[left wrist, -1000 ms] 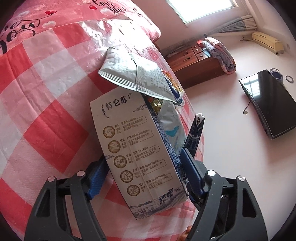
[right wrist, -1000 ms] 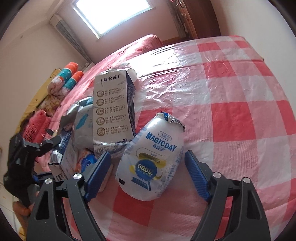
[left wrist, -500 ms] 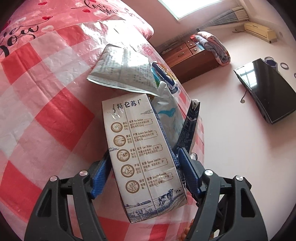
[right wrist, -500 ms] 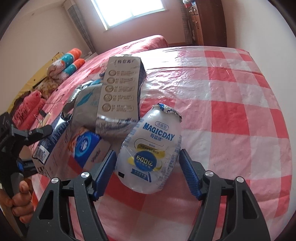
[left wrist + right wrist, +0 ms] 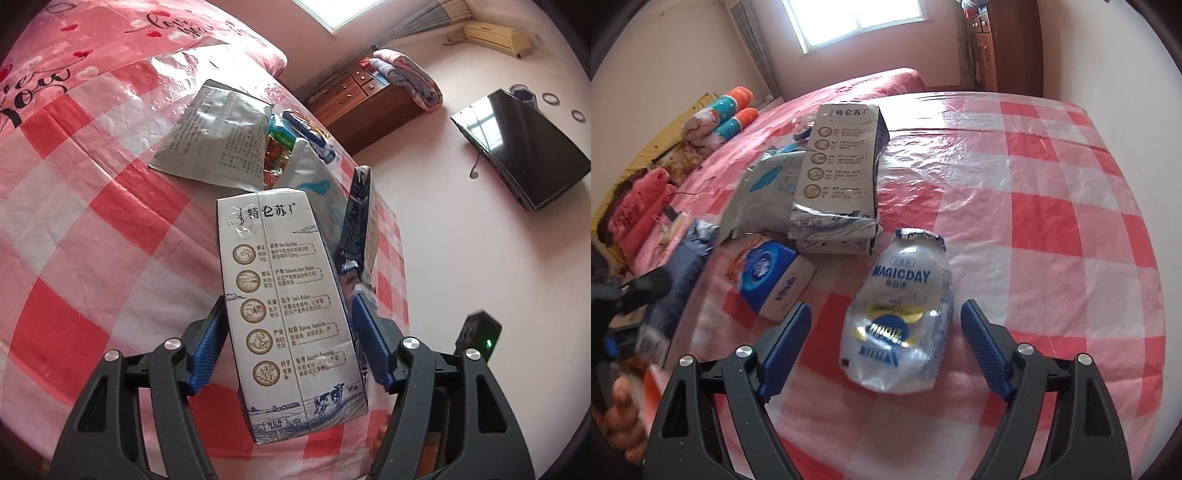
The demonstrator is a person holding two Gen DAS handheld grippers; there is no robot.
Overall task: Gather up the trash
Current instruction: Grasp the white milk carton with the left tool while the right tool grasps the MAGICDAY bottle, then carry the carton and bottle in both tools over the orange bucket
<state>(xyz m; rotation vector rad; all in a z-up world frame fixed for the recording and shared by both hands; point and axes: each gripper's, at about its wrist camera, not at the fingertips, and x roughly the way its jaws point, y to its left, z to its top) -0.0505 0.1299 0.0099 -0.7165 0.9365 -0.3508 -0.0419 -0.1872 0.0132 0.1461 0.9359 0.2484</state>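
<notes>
On the checked bed cover [image 5: 110, 206], the left wrist view shows the left gripper [image 5: 290, 345] clenched on the milk carton [image 5: 288, 306], which hides part of both pads; behind the carton, a silver foil bag [image 5: 221, 144] covers other wrappers, hard to identify. In the right wrist view, the right gripper [image 5: 884, 334] is spread wide around the crushed MAGICDAY bottle [image 5: 901, 317], touching nothing. Left of the bottle lies a tissue pack [image 5: 772, 277].

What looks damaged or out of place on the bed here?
The milk carton is crushed at its bottom end, and the MAGICDAY bottle lies flattened on its side between the open right gripper fingers.
</notes>
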